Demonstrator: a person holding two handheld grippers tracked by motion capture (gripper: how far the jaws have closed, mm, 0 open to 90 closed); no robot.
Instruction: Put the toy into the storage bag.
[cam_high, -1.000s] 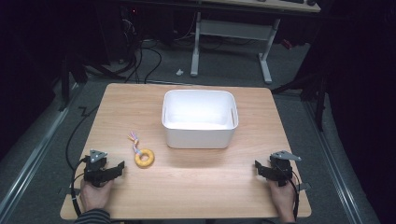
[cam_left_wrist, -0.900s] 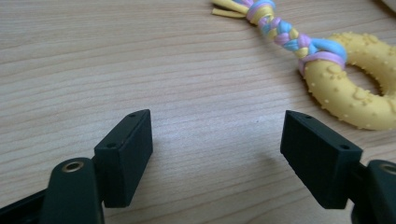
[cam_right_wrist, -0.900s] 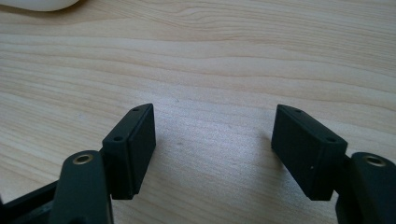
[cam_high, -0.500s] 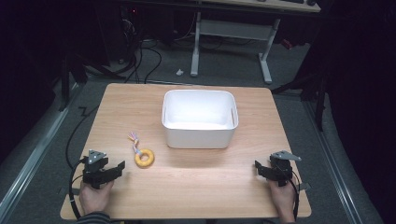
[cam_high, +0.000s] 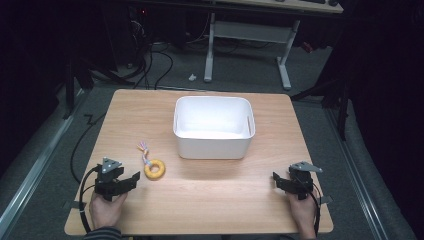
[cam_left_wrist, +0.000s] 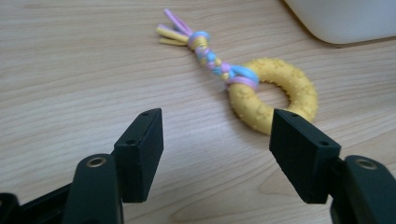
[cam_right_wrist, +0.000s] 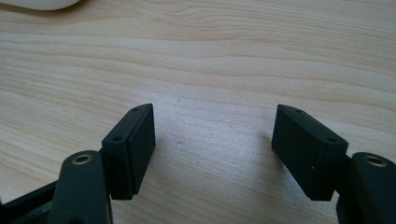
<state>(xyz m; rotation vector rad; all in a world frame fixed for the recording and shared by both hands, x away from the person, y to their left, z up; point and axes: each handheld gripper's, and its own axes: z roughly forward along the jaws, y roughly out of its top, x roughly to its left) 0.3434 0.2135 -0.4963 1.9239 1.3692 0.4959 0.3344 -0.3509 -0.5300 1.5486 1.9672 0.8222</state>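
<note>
A yellow ring toy (cam_high: 154, 168) (cam_left_wrist: 274, 95) with a braided pink, blue and yellow tail lies on the wooden table (cam_high: 210, 210), left of a white bin (cam_high: 213, 127). My left gripper (cam_high: 131, 180) (cam_left_wrist: 215, 149) sits just left of the ring, a little above the table. Its jaws have just been closing but stand open, with bare wood between them and the ring beyond the right jaw. My right gripper (cam_high: 278, 181) (cam_right_wrist: 212, 149) rests open near the table's front right corner, nothing between its fingers.
The white bin stands empty at the table's middle back. Its lower corner (cam_left_wrist: 341, 21) shows in the left gripper view. Beyond the table's far edge are desk legs (cam_high: 285, 60) and cables on the floor.
My left gripper has risen slightly and edged toward the ring toy. The right gripper has kept still.
</note>
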